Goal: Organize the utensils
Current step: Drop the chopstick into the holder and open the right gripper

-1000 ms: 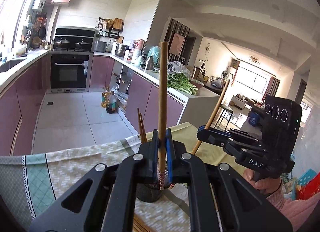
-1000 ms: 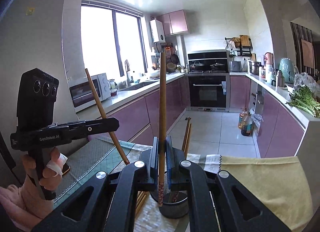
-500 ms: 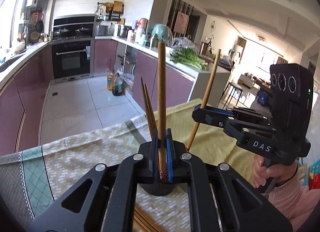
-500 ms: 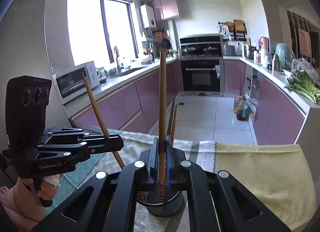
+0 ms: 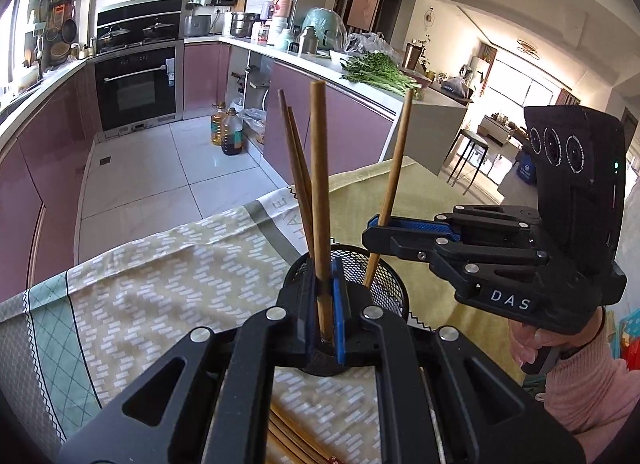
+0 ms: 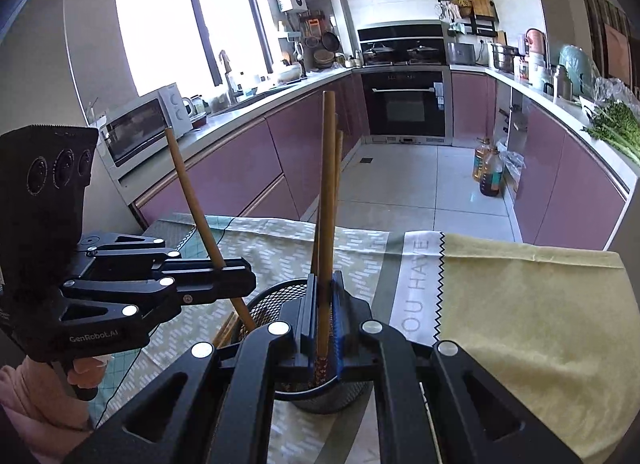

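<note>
My left gripper [image 5: 324,276] is shut on an upright wooden chopstick [image 5: 319,183], right over the black mesh cup [image 5: 386,280]. Two more chopsticks [image 5: 296,171] lean in that cup. To the right, my right gripper [image 5: 376,228] is shut on a slanted chopstick [image 5: 394,179] whose lower end dips inside the cup's rim. In the right wrist view, the right gripper [image 6: 324,288] clamps its chopstick [image 6: 328,191] above the mesh cup [image 6: 268,302]. The left gripper [image 6: 245,278] comes in from the left there, its chopstick [image 6: 192,199] reaching into the cup.
Several loose chopsticks [image 5: 286,438] lie on the patterned tablecloth [image 5: 160,288] near me, and their ends show beside the cup [image 6: 225,331]. A yellow cloth [image 6: 520,304] covers the table's right part. A person's hands in pink sleeves [image 5: 580,384] hold both tools. Kitchen floor lies beyond the table's edge.
Both grippers have sunk toward the mesh cup with their chopsticks and tipped further down. The cup now fills more of each view, and the chopsticks' lower ends have dropped to its mouth.
</note>
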Tool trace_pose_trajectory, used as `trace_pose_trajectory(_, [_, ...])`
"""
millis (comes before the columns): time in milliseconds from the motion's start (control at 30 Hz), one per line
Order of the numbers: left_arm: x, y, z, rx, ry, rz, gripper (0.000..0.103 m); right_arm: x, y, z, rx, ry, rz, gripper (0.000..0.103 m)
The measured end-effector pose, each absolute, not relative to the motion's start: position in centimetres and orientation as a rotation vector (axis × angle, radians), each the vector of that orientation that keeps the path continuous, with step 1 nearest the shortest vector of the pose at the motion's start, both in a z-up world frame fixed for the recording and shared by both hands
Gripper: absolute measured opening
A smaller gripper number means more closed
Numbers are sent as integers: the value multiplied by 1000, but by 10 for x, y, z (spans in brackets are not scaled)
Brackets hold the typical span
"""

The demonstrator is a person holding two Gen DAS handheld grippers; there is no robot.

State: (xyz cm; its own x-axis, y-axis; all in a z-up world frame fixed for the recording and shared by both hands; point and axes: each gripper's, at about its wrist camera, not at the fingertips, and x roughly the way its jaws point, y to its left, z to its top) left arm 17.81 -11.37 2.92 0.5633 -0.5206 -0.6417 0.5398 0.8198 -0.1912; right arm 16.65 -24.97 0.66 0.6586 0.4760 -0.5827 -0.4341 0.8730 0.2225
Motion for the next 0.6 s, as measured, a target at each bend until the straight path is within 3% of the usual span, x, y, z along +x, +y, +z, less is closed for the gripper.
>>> trace_pose_trajectory(400, [192, -117, 21, 16, 756, -591, 15, 185, -250, -5, 105, 697, 480, 8])
trace_pose_trajectory(600, [171, -98, 28, 5, 680, -552, 20, 172, -252, -6, 113, 668, 486, 20])
